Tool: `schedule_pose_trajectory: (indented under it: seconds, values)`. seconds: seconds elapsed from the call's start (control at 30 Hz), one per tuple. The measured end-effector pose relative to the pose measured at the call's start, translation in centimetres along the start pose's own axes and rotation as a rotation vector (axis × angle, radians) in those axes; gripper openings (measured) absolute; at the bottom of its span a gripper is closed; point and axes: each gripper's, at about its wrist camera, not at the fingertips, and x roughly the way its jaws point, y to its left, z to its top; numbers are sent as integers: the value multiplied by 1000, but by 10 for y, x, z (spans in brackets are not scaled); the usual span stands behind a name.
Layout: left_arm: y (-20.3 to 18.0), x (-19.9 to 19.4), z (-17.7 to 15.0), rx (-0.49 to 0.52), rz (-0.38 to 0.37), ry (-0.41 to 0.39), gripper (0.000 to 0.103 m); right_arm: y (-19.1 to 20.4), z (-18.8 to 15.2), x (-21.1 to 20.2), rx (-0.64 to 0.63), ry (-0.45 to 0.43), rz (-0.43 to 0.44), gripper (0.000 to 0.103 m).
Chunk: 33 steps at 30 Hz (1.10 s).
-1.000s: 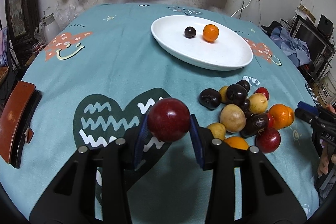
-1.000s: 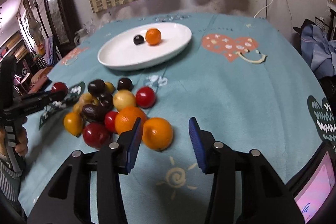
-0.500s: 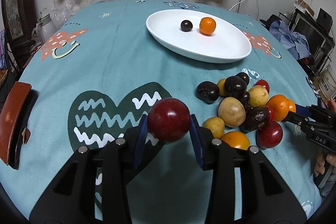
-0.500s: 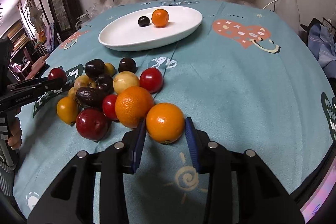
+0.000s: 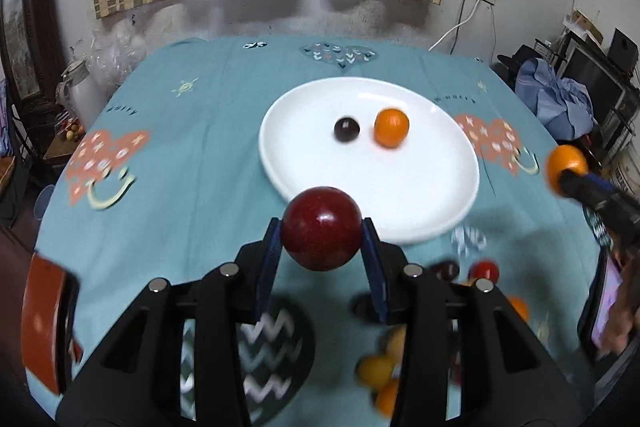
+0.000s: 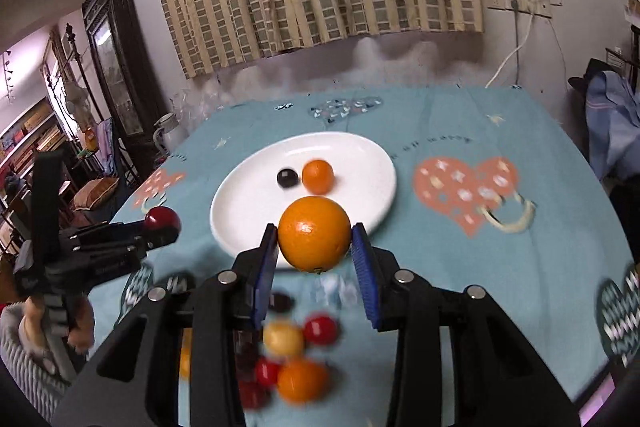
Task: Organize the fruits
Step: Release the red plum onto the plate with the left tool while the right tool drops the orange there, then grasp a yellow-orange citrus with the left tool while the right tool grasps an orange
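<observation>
A dark red plum [image 5: 320, 228] is clamped in the left gripper [image 5: 322, 259] and an orange [image 6: 314, 233] in the right gripper [image 6: 316, 269], both held w/ the white plate [image 5: 304, 187] just ahead, remaining fruit pile [image 6: 288, 359] beneath the fingers.

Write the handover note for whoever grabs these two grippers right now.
Left gripper: shut on a dark red round plum, held in the air short of the white oval plate.
Right gripper: shut on a large orange, also lifted, near the plate.
Done: a small dark plum and a small orange lie on the plate.
Left: set both held fruits down, then clear the mixed fruit pile on the teal tablecloth.
</observation>
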Motion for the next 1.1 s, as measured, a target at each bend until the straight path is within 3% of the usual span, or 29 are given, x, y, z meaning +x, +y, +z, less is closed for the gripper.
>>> schedule_pose_trajectory:
  seconds: [0.2,0.3,0.4,0.5,0.57,0.83,1.1]
  values:
    - [-3,60,15,-22,13,58,40,8,0,74,-47,70,-49,38]
    - [-9,74,17,22,55,39,41,8,-1,82,-65,62,-63,38]
    - [-11,77,23,21,37,27,42,6,2,87,-51,64,-44,38]
    - [-15,73,25,30,40,-2,55,4,5,86,-46,45,-35,39]
    - [-17,69,25,36,34,-16,55,4,7,84,-45,36,-30,39]
    - [-2,49,14,-8,30,-13,55,0,20,51,-1,-17,4,39]
    - [10,2,-38,-44,43,4,55,20,-2,-29,-47,-77,29,42]
